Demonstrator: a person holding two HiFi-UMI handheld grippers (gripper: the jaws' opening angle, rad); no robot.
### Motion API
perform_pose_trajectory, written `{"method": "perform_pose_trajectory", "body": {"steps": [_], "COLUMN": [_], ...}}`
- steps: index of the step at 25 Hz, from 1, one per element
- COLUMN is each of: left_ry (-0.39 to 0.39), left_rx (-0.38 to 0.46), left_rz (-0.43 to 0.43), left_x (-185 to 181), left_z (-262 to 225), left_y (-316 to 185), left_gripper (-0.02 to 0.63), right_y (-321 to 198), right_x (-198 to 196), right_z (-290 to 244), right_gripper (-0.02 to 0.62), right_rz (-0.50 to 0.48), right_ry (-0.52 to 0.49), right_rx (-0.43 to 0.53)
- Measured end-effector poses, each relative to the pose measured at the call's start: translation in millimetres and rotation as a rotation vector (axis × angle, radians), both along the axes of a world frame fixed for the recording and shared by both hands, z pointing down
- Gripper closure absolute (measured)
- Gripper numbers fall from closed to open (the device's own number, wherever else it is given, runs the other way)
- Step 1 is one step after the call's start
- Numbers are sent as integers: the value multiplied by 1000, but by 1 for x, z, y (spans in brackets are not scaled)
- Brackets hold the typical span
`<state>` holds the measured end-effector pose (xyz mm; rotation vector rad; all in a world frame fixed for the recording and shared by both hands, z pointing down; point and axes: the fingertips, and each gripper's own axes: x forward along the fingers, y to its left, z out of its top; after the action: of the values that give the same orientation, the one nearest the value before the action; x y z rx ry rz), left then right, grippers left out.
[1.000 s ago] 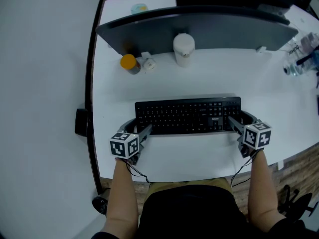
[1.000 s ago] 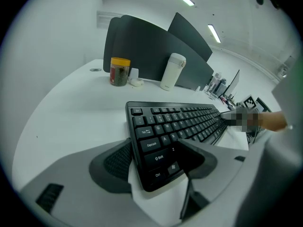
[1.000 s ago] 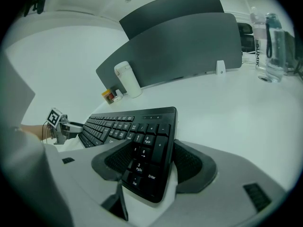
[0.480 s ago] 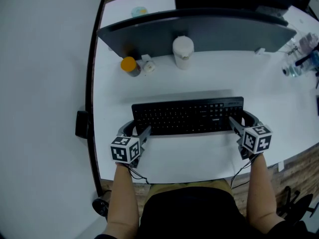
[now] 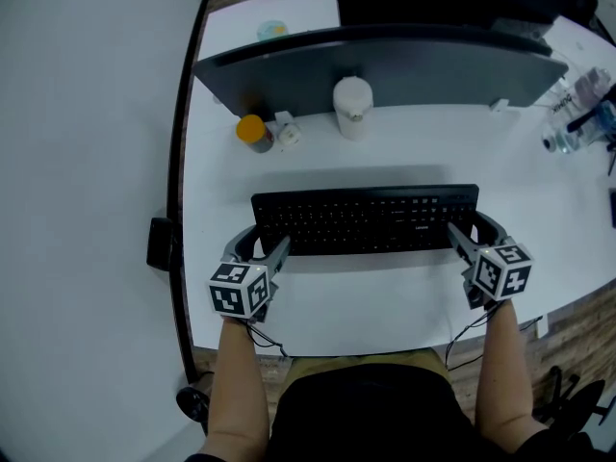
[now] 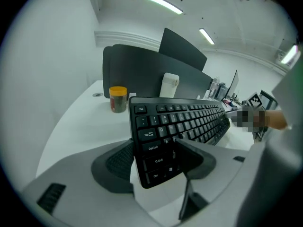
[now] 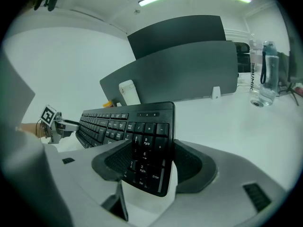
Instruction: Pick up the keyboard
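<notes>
- In the head view, the black keyboard (image 5: 366, 221) sat across the middle of the white table (image 5: 385, 157), lifted just clear of it, with its shadow showing along its 12 o'clock edge.
- The left tongs (image 5: 262, 246) gripped the keyboard's 9 o'clock end and the right tongs (image 5: 470, 231) its 3 o'clock end.
- An orange-capped jar (image 5: 253, 131) stood at 11 o'clock from the keyboard and a white container (image 5: 352, 107) at 12 o'clock, both against the grey panel (image 5: 385, 65) and well apart from the keyboard.
- In the left gripper view, the left tongs (image 6: 156, 160) had just been closing. The keyboard (image 6: 184, 122) lay between them, one pad on its rear edge and the other on the keys near its front.
- The jar (image 6: 118, 99) showed at 11 o'clock from that grip and the white container (image 6: 169, 85) at 12 o'clock.
- In the right gripper view, the right tongs (image 7: 151, 162) were clenched on the number-pad end of the keyboard (image 7: 123, 122), which ran off towards 9 o'clock.
- A clear bottle (image 7: 267, 74) stood on the table at 2 o'clock, well apart from the keyboard.
</notes>
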<state>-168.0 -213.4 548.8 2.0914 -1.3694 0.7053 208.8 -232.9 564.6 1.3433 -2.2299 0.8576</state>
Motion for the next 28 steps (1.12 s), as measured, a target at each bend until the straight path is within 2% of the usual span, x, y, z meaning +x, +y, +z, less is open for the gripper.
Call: {"method": "perform_pose_trajectory", "body": {"steps": [10, 17, 22, 28], "left_ry": [-1, -5, -30, -18], "left_rx": [146, 244, 335, 449], "left_rz": [-10, -19, -36, -36], "left_x": [24, 27, 36, 19], "left_z": [-68, -104, -149, -176], "left_y": [-17, -17, -10, -13], "left_gripper": [330, 333, 334, 334], "right_y": [-19, -22, -21, -22], "right_x": [24, 28, 37, 20], "right_z": [-72, -105, -144, -175], "right_gripper": [311, 311, 311, 311], "right_rz": [6, 6, 0, 9], "right_ry": [4, 1, -16, -6], "right_rx": [159, 246, 330, 443]}}
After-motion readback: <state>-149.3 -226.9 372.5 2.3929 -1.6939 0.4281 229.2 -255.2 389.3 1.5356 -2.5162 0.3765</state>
